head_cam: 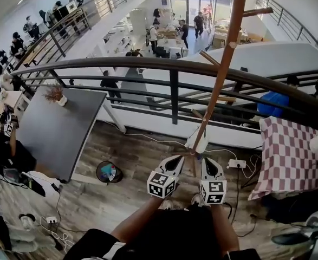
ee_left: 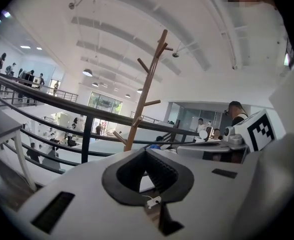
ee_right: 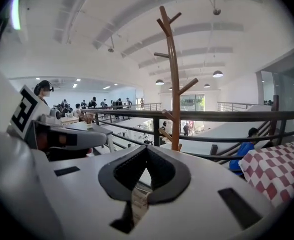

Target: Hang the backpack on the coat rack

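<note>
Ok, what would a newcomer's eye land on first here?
The tall wooden coat rack rises bare by the dark railing, straight ahead of both grippers. The left gripper and right gripper sit side by side near its base, jaws together, holding nothing. A red-checked cloth is draped at the right.

Warm brown branched wooden coat rack. Red-and-white checked cloth. Dark grey flat worktop. Grey-brown wood-plank floor. Blackish metal railing. White-shelled left gripper and right gripper, black-padded, with black-and-white square-marker cubes.
</note>
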{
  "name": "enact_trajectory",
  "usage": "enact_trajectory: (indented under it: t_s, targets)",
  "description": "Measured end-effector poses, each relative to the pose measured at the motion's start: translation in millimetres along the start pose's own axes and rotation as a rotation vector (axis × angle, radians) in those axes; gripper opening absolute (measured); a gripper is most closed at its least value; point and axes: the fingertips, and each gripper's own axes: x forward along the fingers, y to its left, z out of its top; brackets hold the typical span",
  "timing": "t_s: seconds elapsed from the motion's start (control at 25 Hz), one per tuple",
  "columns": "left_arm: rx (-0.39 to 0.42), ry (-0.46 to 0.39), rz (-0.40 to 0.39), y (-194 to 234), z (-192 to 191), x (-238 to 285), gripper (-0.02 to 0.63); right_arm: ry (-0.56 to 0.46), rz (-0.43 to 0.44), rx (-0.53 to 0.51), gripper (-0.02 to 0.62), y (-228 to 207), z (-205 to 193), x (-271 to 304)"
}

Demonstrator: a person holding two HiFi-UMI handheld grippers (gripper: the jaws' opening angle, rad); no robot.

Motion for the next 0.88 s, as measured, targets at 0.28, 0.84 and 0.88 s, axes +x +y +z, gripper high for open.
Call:
enact_trajectory:
  t_s: [0.28,0.84,0.88]
  targets:
    - [0.040,-0.011,-0.026,-17.3,10.5,-38.9,0.006,-0.051,0.015,0.044,0.014,29.4,16.7,-49.6]
    - [0.082,-0.015,-0.019,-19.3,15.1,-42.3,0.008,-0.088,-0.004,0.091,0.012,22.2,31.1,-65.9]
    - [0.096,-0.012,-0.023,-21.3,14.2,-41.1,0.008,-0.091,-0.003,0.093,0.012,21.6,31.4,-65.5]
